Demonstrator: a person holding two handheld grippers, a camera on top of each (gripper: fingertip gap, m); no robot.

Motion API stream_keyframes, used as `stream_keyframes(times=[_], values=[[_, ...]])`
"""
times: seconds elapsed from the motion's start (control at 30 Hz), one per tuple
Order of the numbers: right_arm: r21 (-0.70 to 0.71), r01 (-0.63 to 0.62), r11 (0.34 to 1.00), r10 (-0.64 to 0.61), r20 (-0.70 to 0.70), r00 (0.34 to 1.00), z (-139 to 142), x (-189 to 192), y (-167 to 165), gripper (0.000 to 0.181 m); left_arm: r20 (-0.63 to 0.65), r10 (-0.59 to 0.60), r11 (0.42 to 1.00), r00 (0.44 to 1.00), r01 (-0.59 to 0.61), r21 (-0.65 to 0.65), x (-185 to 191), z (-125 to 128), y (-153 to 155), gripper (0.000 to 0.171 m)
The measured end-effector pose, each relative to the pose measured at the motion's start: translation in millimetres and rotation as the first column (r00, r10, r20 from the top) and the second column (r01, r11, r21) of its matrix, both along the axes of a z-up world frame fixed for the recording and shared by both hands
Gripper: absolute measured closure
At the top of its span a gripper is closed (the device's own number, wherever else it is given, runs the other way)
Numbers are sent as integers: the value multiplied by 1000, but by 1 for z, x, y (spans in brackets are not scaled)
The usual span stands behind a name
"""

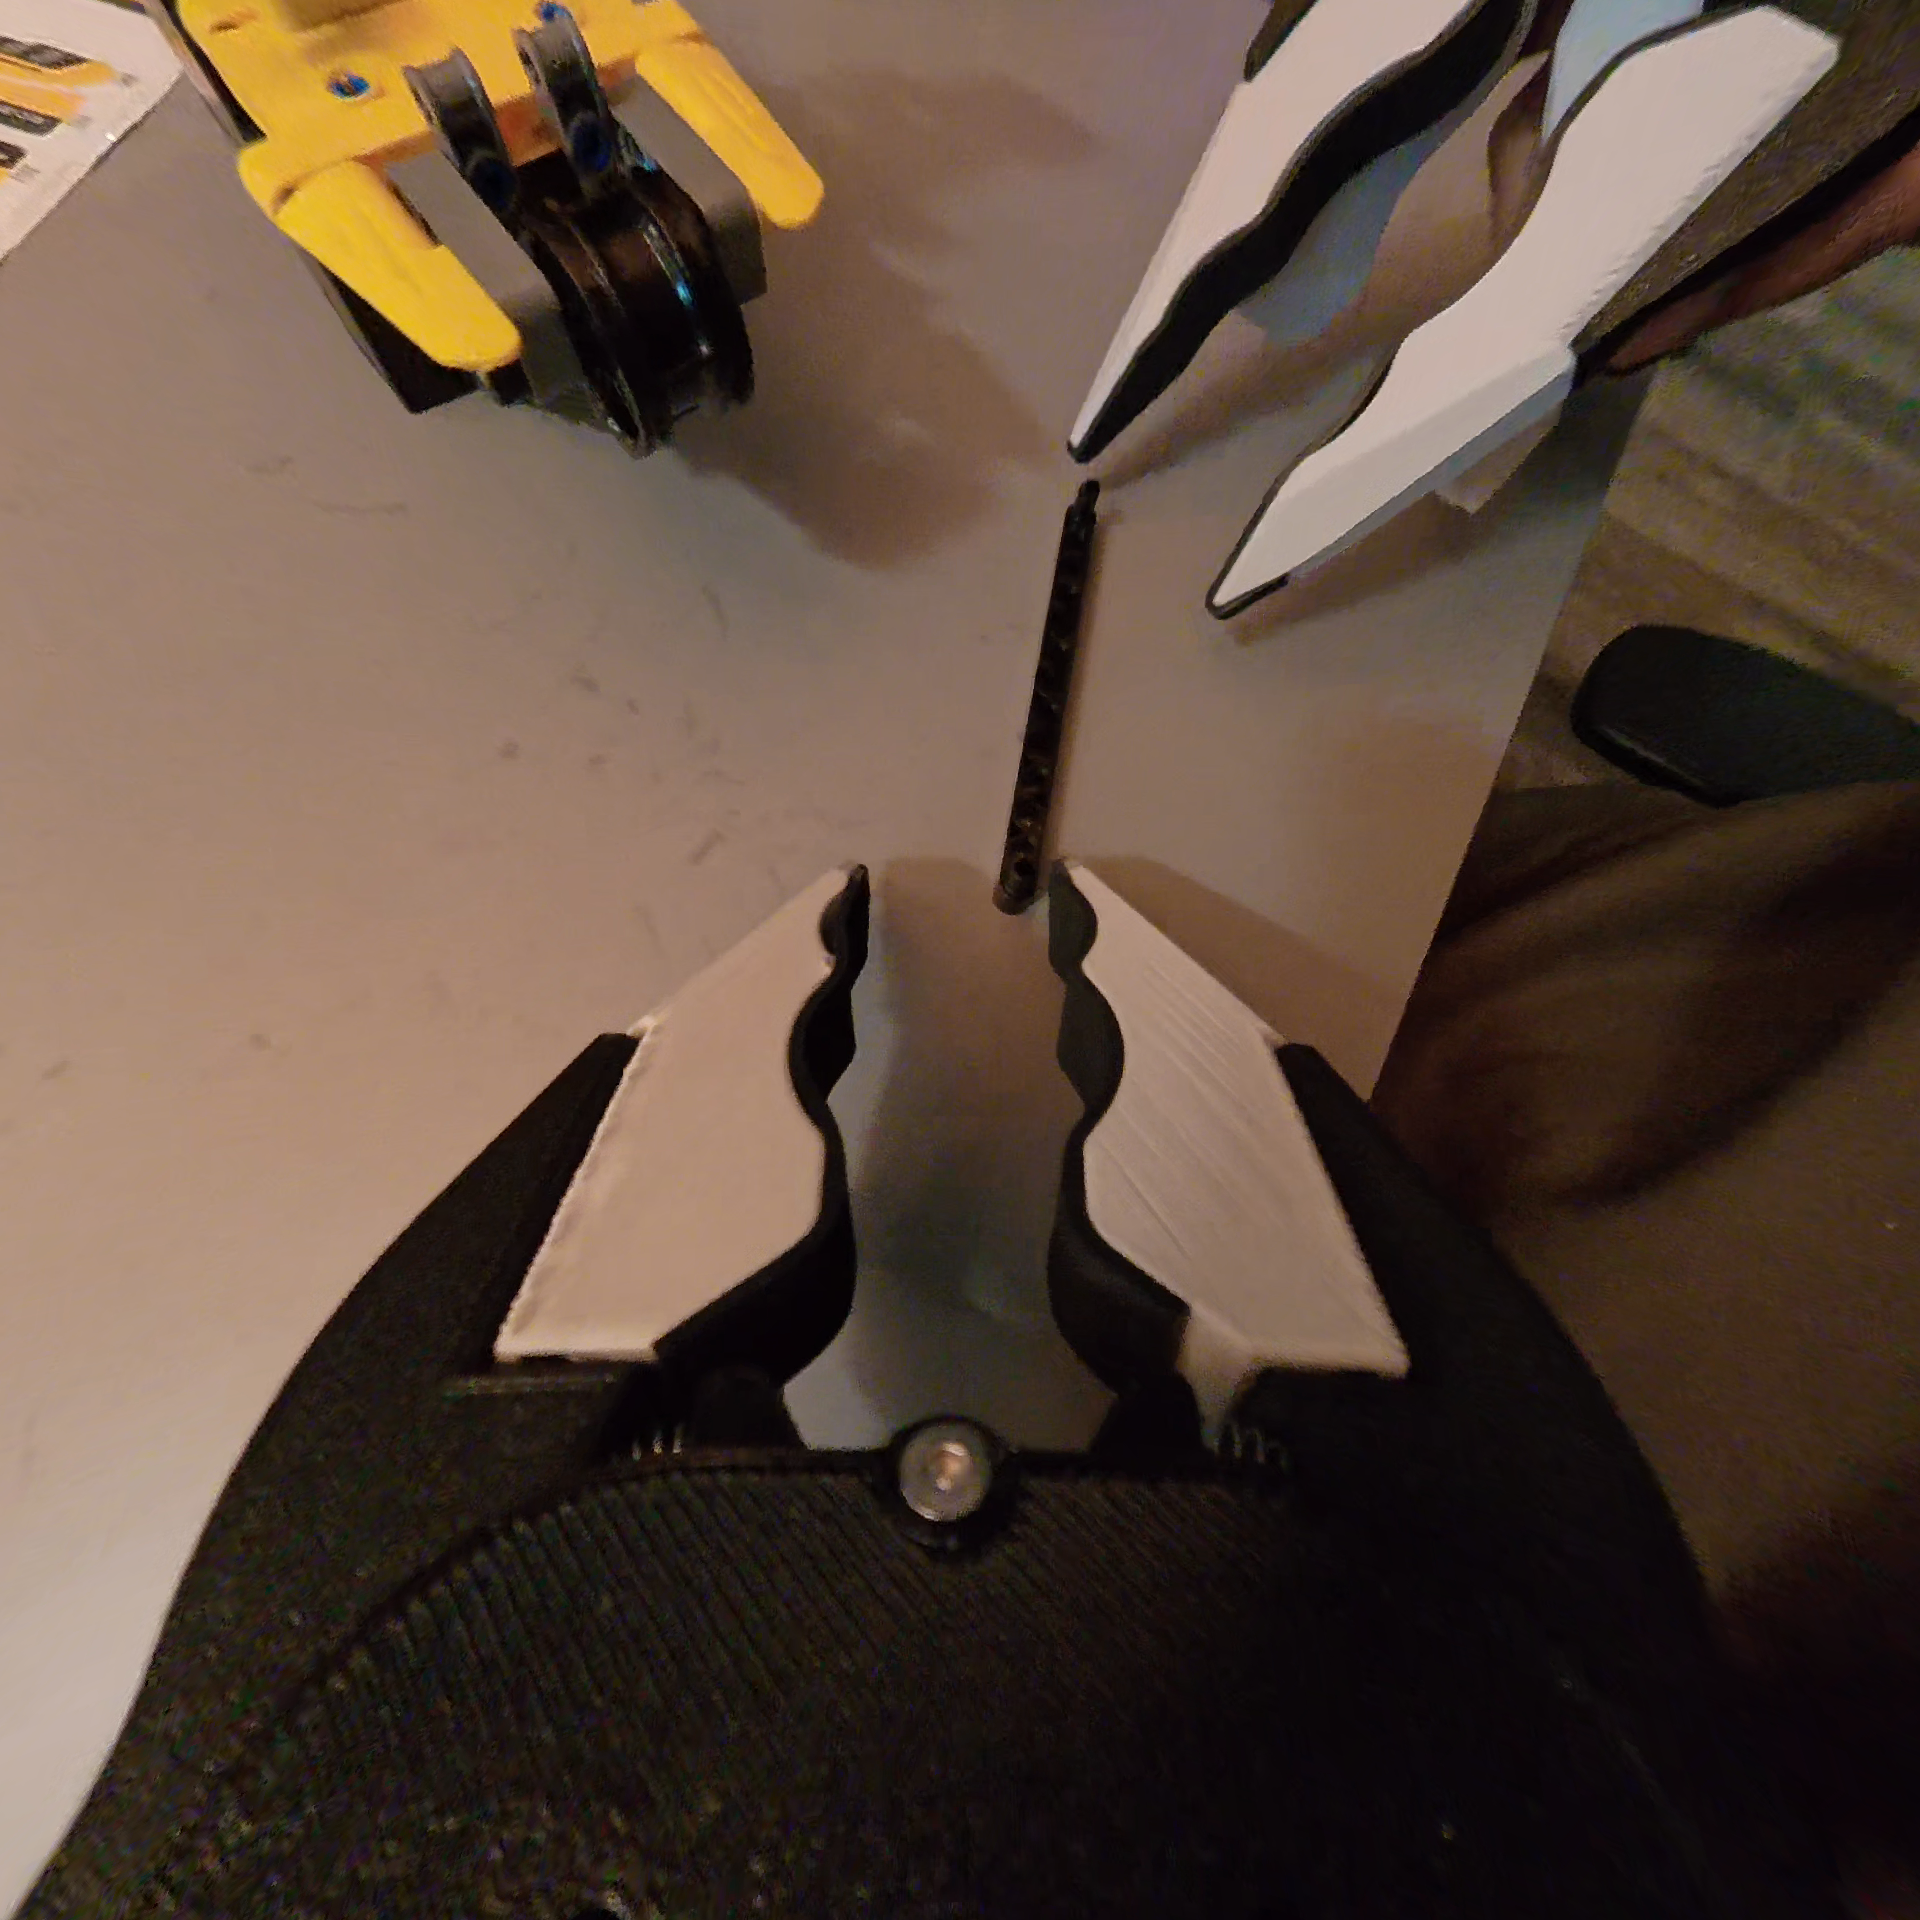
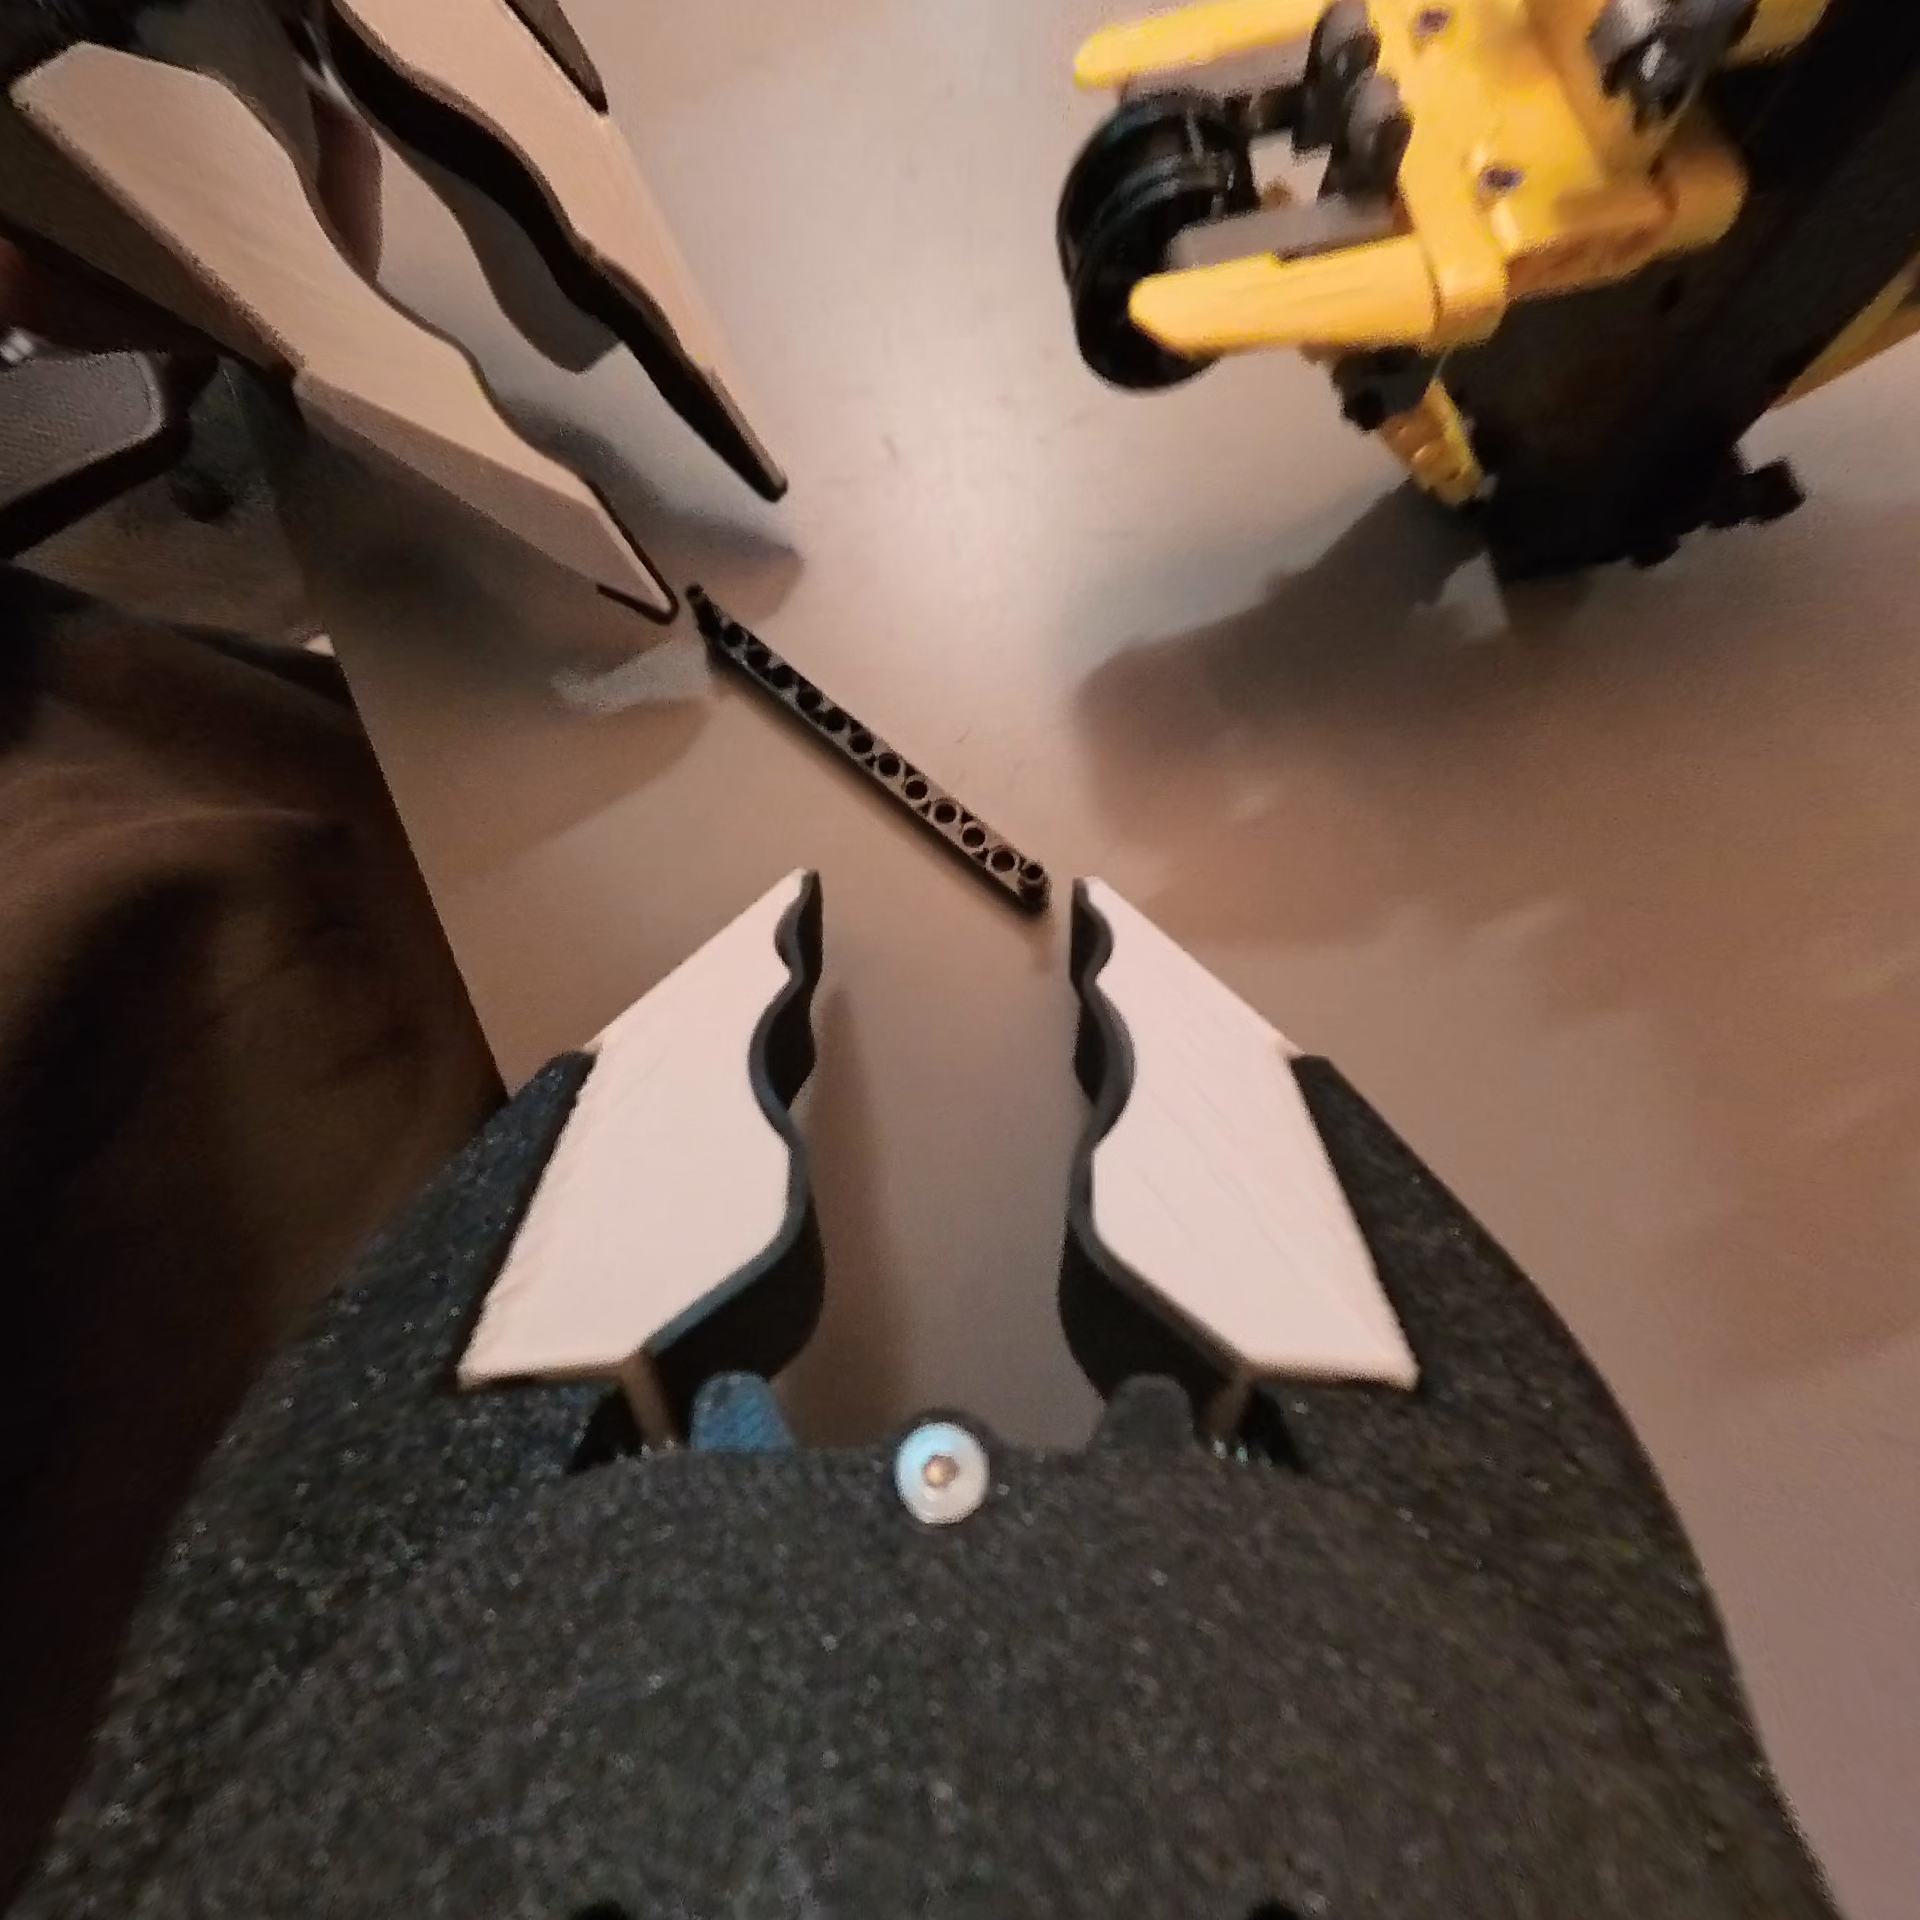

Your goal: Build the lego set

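Note:
A long thin black beam with a row of holes (image 1: 1049, 707) lies flat on the pale table; it also shows in the right wrist view (image 2: 868, 750). My left gripper (image 1: 961, 883) is open and empty, its right fingertip (image 1: 1062, 883) next to the beam's near end. My right gripper (image 2: 945, 894) is open and empty, its right fingertip (image 2: 1086, 904) close to the beam's other end. Each gripper shows in the other's view, the right one (image 1: 1153, 525) at the beam's far end, the left one (image 2: 717, 545) likewise.
A yellow and black toy brick vehicle (image 1: 540, 197) with a black wheel stands on the table; it also shows in the right wrist view (image 2: 1455, 239). Printed paper (image 1: 52, 114) lies at the far left corner. The table edge (image 1: 1496, 727) runs on the right, with a dark chair armrest (image 1: 1745, 717) beyond.

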State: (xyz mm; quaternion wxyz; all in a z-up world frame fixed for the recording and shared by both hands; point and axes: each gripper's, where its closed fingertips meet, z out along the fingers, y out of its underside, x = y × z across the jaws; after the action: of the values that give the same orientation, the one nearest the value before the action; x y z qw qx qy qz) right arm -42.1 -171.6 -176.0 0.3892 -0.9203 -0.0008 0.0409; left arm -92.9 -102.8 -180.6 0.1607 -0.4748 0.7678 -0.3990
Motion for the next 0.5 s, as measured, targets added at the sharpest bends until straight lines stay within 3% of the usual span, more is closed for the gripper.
stream_keyframes(times=[0.2,0.5], values=[[98,-84,992,79,54,995,15,-18,21,140,10,8,999,1000,-8,-42,-5,5,-1,143],[61,-157,986,149,115,982,-4,-38,42,149,19,0,1000,1000,-1,20,-8,1,-10,156]])
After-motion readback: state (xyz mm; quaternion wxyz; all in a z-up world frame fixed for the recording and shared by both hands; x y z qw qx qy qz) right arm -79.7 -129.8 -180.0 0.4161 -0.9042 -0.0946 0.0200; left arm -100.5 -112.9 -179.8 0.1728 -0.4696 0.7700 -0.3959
